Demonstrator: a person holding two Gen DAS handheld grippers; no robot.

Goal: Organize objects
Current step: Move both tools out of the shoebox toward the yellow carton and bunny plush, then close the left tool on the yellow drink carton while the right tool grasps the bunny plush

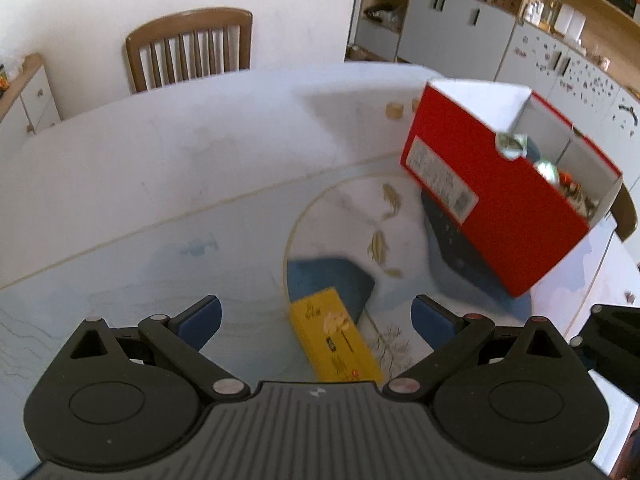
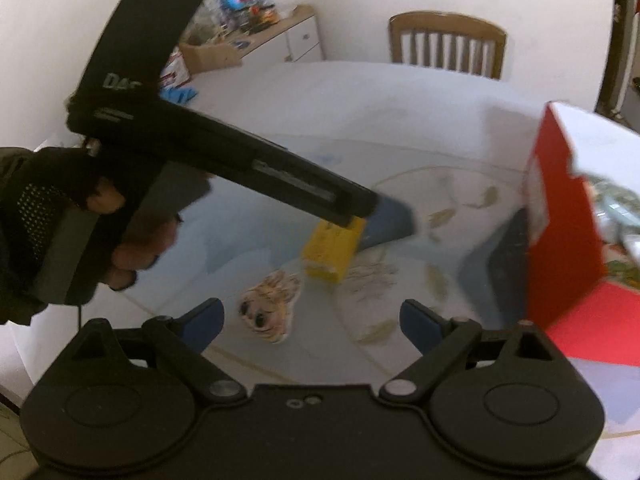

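Note:
A yellow box [image 1: 336, 340] lies flat on the patterned tabletop [image 1: 160, 240], below and between the spread blue pads of my left gripper [image 1: 316, 320], which is open and holds nothing. In the right wrist view the same yellow box [image 2: 332, 248] sits beside one blue fingertip [image 2: 394, 220] of the left gripper, held by a gloved hand [image 2: 40, 220]. My right gripper [image 2: 312, 324] is open and empty, hovering nearer the table's edge. A red box [image 1: 500, 184] with a white inside stands to the right, holding several small items.
A flat cartoon-face cutout [image 2: 268, 312] lies on the table just ahead of my right gripper. Two small wooden pieces [image 1: 394, 111] sit beyond the red box [image 2: 560, 220]. A wooden chair [image 1: 192, 48] stands at the far side, with cabinets and shelves [image 1: 500, 20] behind.

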